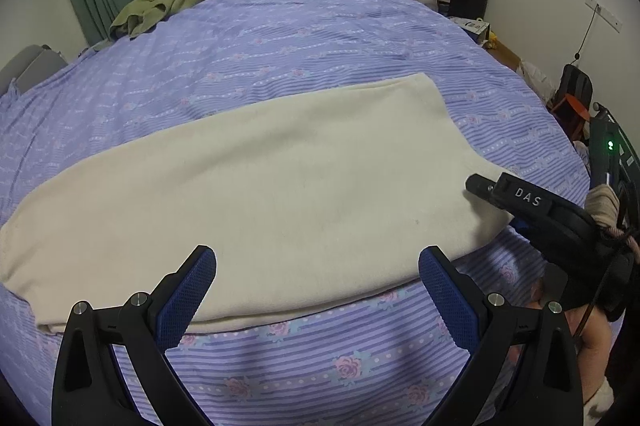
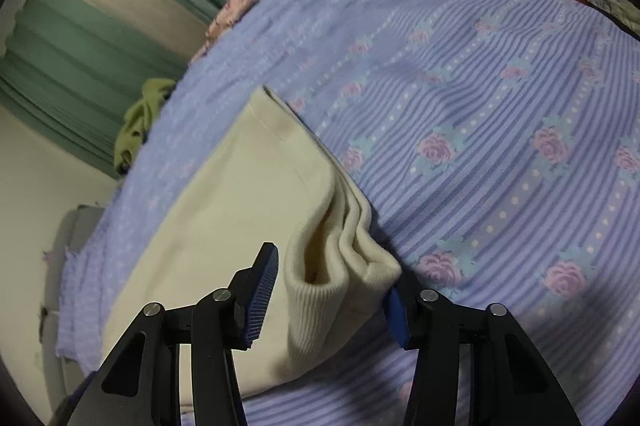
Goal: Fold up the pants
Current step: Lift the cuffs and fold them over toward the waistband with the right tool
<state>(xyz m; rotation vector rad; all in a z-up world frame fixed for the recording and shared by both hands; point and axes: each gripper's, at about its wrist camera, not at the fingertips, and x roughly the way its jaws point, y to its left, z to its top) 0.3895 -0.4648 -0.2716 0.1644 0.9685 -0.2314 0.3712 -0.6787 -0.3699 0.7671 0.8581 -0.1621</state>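
pants (image 1: 256,194) | cream, knit | folded lengthwise, flat | ribbed waistband end bunched

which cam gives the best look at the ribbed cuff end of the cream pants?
Right wrist view. The ribbed cuff end of the cream knit pants fills the foreground, its layered opening showing between the open right gripper fingers. The left wrist view shows the pants laid flat on the lilac floral bedsheet, with the right gripper covering that end.
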